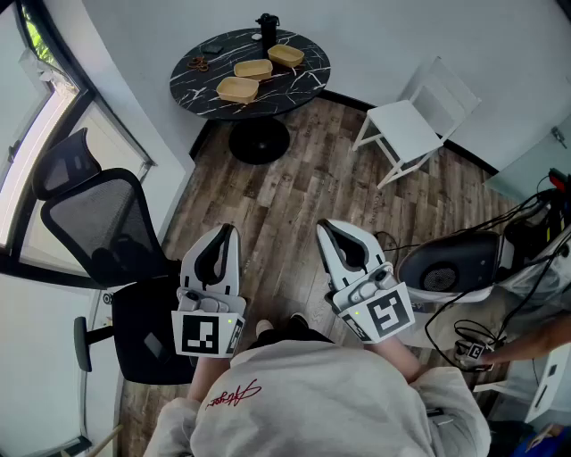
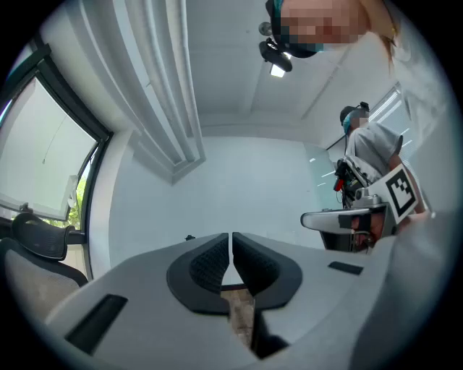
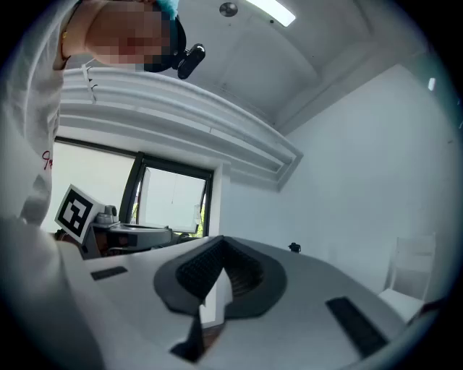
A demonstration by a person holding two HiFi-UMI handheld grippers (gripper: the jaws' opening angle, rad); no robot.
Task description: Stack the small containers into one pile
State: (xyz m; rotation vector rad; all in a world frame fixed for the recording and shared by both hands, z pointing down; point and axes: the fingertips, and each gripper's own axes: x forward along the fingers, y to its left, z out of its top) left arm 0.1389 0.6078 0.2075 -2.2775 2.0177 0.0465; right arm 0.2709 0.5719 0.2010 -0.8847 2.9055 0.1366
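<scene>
Left gripper and right gripper were both seen with jaws pressed together, nothing pinched. Three tan containers were found well ahead of both claws, lying apart on the round marble table. If the jaws were not spread before contact, containers would likely be shoved, or the black jug beyond them knocked.

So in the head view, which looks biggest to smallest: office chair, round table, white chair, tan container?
1. Black office chair, though it's nearest the camera.
2. Round table and white chair look about alike.
3. Tan container, smallest.
</scene>
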